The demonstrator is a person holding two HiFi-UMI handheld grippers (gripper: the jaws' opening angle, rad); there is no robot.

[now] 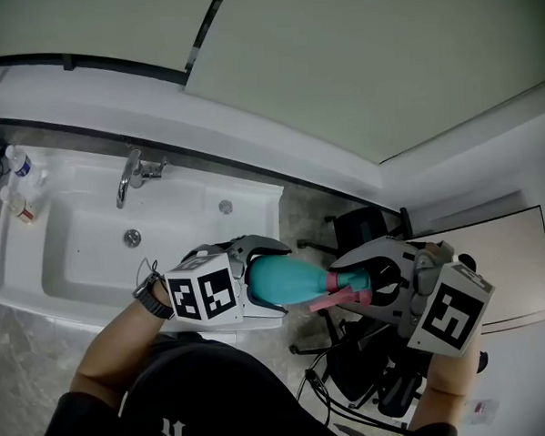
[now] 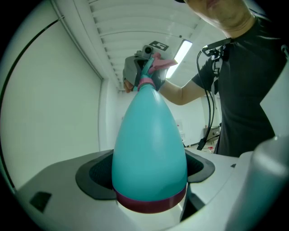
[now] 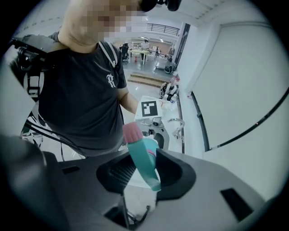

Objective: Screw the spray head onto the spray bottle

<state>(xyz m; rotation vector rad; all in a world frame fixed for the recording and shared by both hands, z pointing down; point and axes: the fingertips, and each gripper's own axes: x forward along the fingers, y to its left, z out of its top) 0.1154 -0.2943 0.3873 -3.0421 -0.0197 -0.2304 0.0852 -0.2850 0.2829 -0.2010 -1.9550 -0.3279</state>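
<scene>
Bracing the spray bottle (image 1: 292, 281) in the clamped left gripper (image 1: 263, 279), the person pinches the spray head (image 1: 335, 291) with the right gripper (image 1: 354, 288), seemingly mid-screw; a steady twist seems due next.

Left hand-held gripper (image 1: 262, 281) clamped, right hand-held gripper (image 1: 358, 285) clamped, facing each other

Spray bottle (image 2: 149, 144), clamped in left tool (image 2: 148, 180)

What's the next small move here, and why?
Probably turn the right gripper a little to thread the spray head on, holding the left gripper steady: its jaws clamp the spray bottle, and the head's pink collar sits at the neck.
</scene>
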